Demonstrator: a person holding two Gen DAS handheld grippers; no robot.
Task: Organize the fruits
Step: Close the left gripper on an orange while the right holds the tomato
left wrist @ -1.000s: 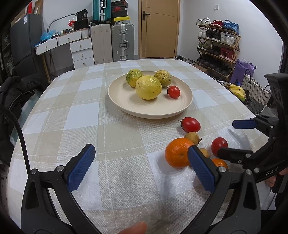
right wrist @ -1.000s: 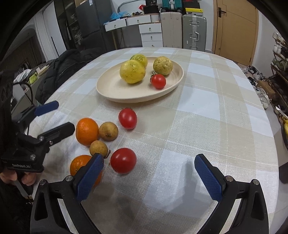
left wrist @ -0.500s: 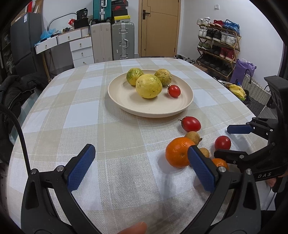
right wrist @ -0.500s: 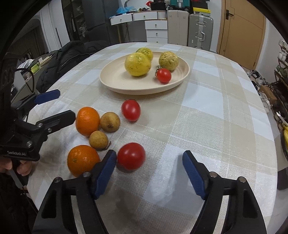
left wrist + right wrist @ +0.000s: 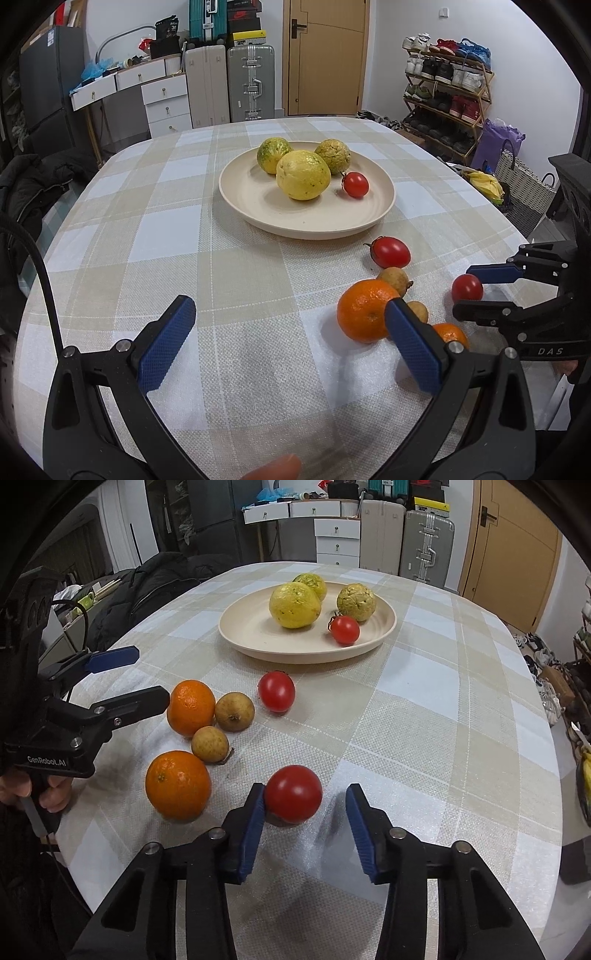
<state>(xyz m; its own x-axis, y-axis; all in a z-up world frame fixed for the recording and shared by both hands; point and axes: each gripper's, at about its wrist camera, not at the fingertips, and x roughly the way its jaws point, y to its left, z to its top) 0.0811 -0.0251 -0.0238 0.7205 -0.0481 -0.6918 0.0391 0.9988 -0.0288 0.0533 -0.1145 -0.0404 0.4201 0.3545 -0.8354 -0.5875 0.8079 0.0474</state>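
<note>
A red tomato [image 5: 293, 794] lies on the checked tablecloth between the closing jaws of my right gripper [image 5: 306, 788]. The left pad [image 5: 255, 812] touches it and a gap remains at the right pad. In the left wrist view the same tomato [image 5: 467, 287] sits between the right gripper's [image 5: 463, 291] fingers. My left gripper [image 5: 289, 302] hangs open over bare cloth, beside an orange [image 5: 364, 310]. A cream plate [image 5: 306, 221] holds three yellow-green fruits and a small tomato [image 5: 355, 184].
Loose on the cloth are a second orange [image 5: 177, 784], two small brown fruits [image 5: 209, 744], and another tomato [image 5: 276, 691]. The table edge runs close on the right. A dark coat [image 5: 155, 579] lies on a chair at the left.
The right gripper's jaws have narrowed from wide open, and it has shifted so the tomato now sits between them, against the left pad. The left gripper has stayed still.
</note>
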